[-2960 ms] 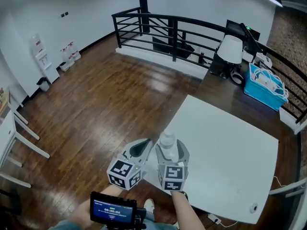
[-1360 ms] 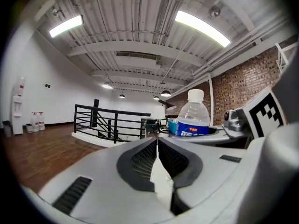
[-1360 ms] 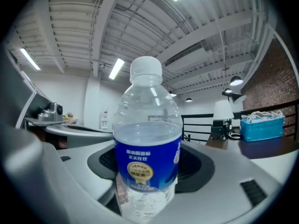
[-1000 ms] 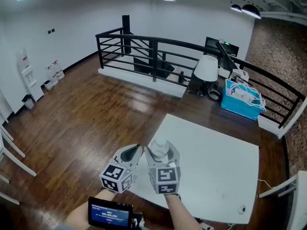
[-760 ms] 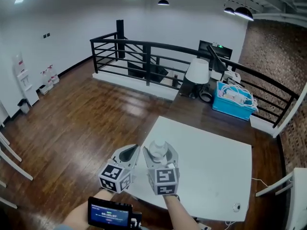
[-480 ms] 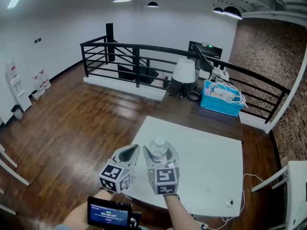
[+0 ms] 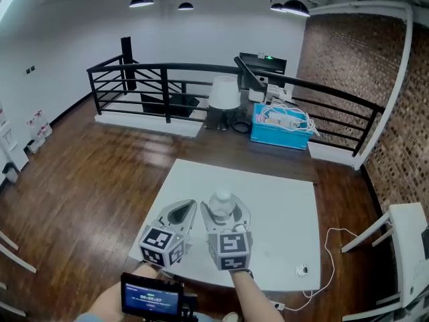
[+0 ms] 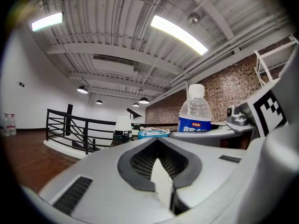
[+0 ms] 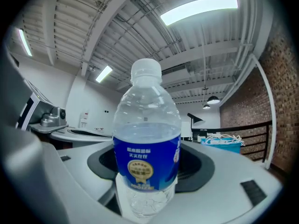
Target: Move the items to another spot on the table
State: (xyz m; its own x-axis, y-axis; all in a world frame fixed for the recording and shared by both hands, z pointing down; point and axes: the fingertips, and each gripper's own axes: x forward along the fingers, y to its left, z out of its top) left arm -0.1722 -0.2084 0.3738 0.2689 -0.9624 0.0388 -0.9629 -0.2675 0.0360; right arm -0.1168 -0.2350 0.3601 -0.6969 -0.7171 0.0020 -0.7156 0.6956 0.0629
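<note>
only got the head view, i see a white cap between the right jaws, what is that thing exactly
observer: a clear water bottle with a blue label, standing upright between the jaws of the right gripper.
operator: is it full
observer: no, the water stops just above the blue label; the shoulder and neck are empty.
operator: left one carrying anything
observer: no, the left gripper has its jaws together with nothing between them.
</note>
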